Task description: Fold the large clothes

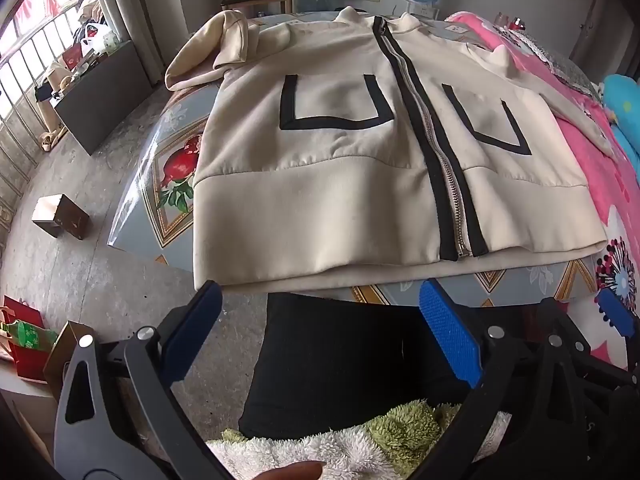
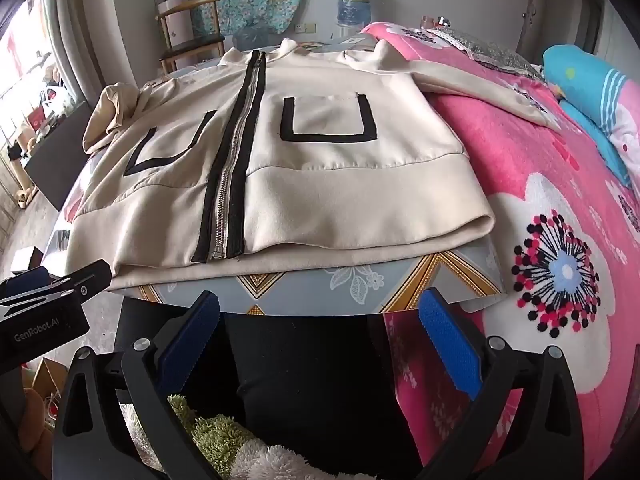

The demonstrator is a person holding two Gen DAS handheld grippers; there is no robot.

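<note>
The left gripper (image 1: 320, 332) holds its blue-padded jaws wide apart with nothing between them, poised just short of the near table edge, a stance that suits a first reach rather than a carry. The right gripper (image 2: 320, 336) stands the same way, jaws spread and empty, angled down beside its partner; its blue tip also shows at the right edge of the left wrist view. Beyond both lies the cream zip-up jacket (image 1: 360, 152), front up on the patterned table (image 1: 160, 184), its hem toward the grippers and slightly overhanging the near edge, which leaves that edge easy to pinch. The zipper (image 1: 436, 148) is closed, keeping the two front panels aligned for folding. One sleeve (image 1: 200, 52) is bunched at the far left corner, hanging off the table; the other sleeve (image 2: 480, 76) drapes right onto the pink floral blanket (image 2: 540, 200). No fold appears made yet; judging by this, the sleeves likely need bringing in first.
</note>
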